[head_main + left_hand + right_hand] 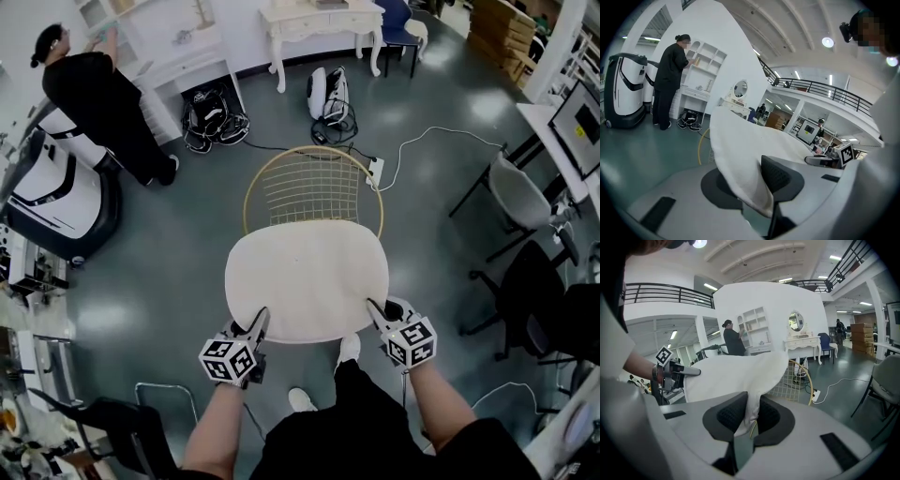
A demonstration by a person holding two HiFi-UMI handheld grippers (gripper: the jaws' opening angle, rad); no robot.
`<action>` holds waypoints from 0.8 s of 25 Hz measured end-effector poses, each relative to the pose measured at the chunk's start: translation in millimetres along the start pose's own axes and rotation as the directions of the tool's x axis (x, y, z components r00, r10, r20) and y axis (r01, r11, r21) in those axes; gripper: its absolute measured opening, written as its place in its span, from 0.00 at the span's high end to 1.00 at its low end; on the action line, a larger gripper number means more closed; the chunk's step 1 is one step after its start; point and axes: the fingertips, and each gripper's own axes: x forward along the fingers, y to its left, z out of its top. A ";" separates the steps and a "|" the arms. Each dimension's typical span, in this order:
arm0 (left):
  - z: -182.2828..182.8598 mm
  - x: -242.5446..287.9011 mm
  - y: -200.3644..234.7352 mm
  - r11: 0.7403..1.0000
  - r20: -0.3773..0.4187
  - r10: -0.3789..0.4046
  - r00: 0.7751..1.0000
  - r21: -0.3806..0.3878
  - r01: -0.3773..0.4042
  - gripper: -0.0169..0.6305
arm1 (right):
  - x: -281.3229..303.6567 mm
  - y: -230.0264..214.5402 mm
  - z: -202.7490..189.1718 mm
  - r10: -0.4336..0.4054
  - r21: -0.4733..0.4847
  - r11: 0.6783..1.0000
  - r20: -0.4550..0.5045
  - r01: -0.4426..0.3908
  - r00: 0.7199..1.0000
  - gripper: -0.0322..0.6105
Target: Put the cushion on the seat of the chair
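Note:
A cream, rounded cushion (pixel 307 281) hangs level in front of me and hides the chair's seat. Only the chair's gold wire back (pixel 314 187) rises beyond it. My left gripper (pixel 253 328) is shut on the cushion's near left edge, and my right gripper (pixel 380 314) is shut on its near right edge. In the left gripper view the cushion (pixel 740 154) is pinched in the gripper (pixel 750 187). In the right gripper view a fold of the cushion (pixel 731 373) sits in that gripper (pixel 749 416), with the chair back (pixel 797 380) behind. Whether the cushion touches the seat is hidden.
A person in black (pixel 98 98) stands at white shelves at the far left, beside a white machine (pixel 56 187). Bags (pixel 214 117), a white appliance (pixel 328 94) and a power strip (pixel 377 171) lie on the floor behind the chair. Office chairs (pixel 520 202) stand at the right.

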 end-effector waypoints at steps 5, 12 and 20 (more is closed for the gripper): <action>12.6 32.3 -3.8 1.000 -0.017 0.022 1.000 -0.006 -0.022 0.76 | 14.8 -34.6 11.9 0.014 0.000 1.000 -0.007 -0.014 1.000 0.87; 19.5 74.4 -17.7 0.998 -0.035 0.054 0.998 -0.024 -0.054 0.76 | 22.0 -81.1 21.0 0.049 0.005 0.999 -0.018 -0.049 0.999 0.87; 18.6 118.0 -14.6 0.996 -0.061 0.088 0.994 -0.026 -0.089 0.76 | 47.2 -121.3 21.8 0.063 -0.003 0.998 -0.057 -0.063 0.996 0.87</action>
